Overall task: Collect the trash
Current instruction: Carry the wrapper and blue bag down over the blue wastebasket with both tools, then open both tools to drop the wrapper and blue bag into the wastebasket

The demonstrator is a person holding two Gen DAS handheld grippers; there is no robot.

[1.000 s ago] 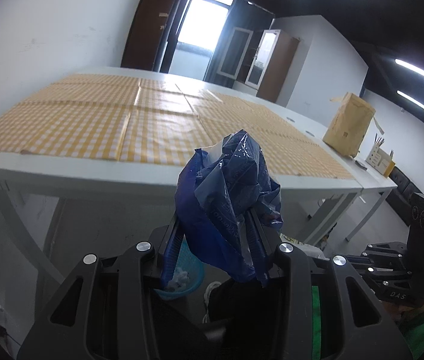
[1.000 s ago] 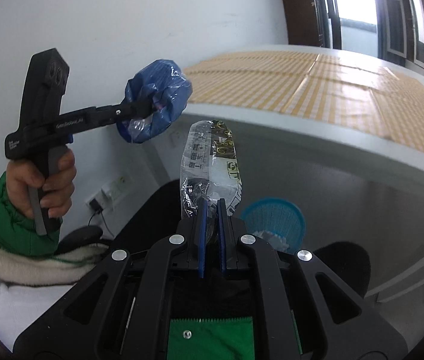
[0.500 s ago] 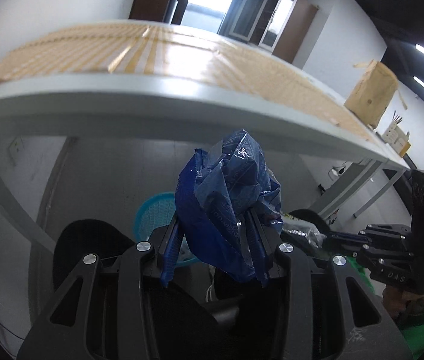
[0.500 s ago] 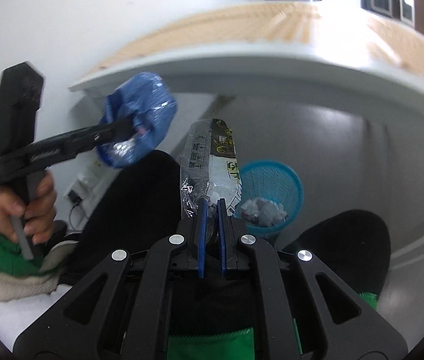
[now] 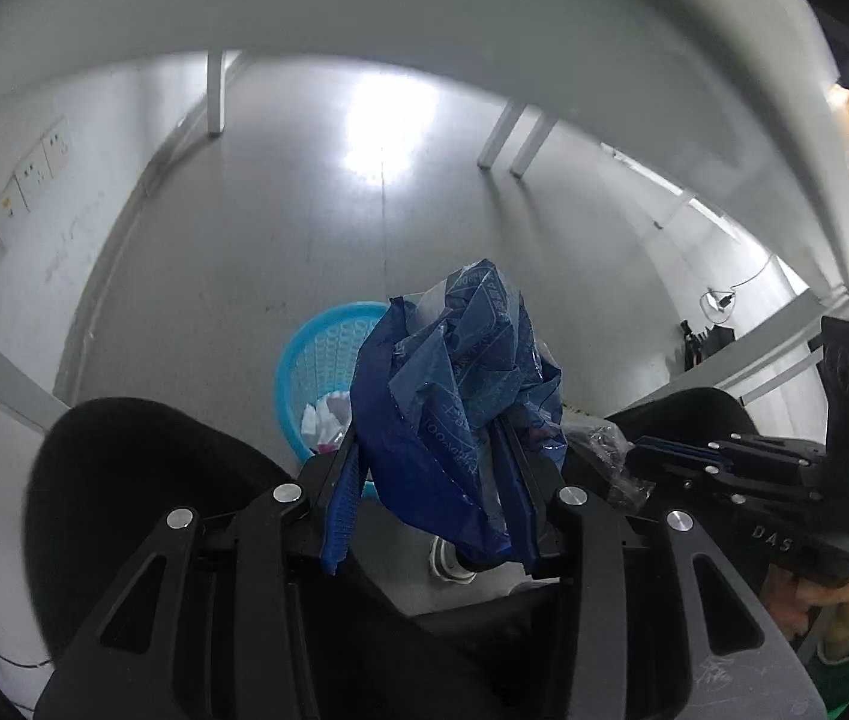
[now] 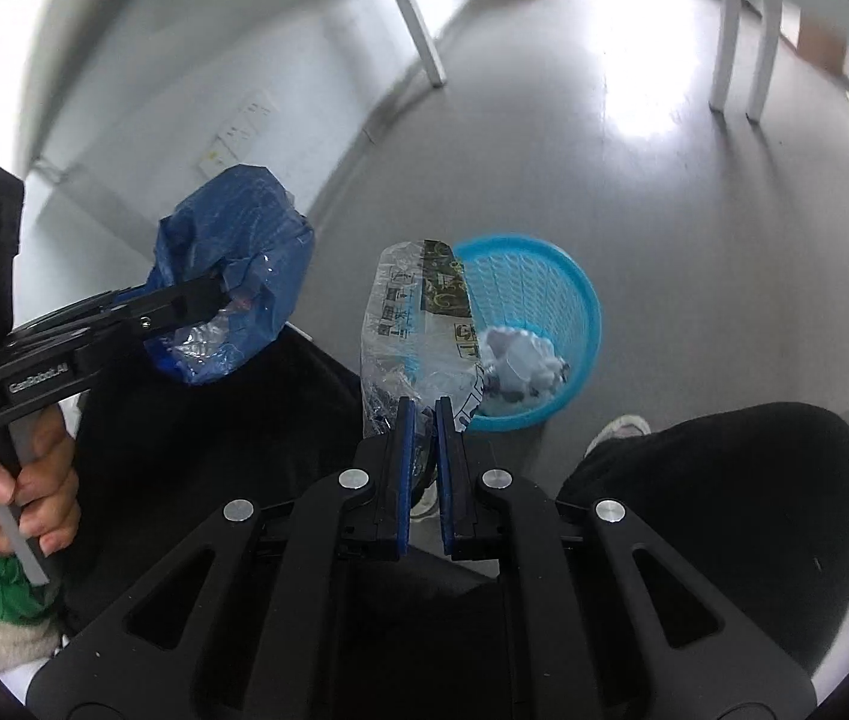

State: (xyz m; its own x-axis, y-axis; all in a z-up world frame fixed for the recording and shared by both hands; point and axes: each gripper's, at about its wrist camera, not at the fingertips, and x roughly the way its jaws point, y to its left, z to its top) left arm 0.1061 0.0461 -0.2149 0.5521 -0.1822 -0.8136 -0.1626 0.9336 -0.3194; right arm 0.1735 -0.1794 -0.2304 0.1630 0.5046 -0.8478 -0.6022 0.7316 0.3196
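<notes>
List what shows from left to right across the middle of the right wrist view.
Hand on the left gripper handle → crumpled blue plastic bag held by that gripper → clear printed wrapper pinched in the right gripper → blue mesh wastebasket with crumpled paper inside.

light: even, cool | glare: bright patches on floor (image 5: 376, 138) | edges: fisheye bending, dark corners | blur: slight
</notes>
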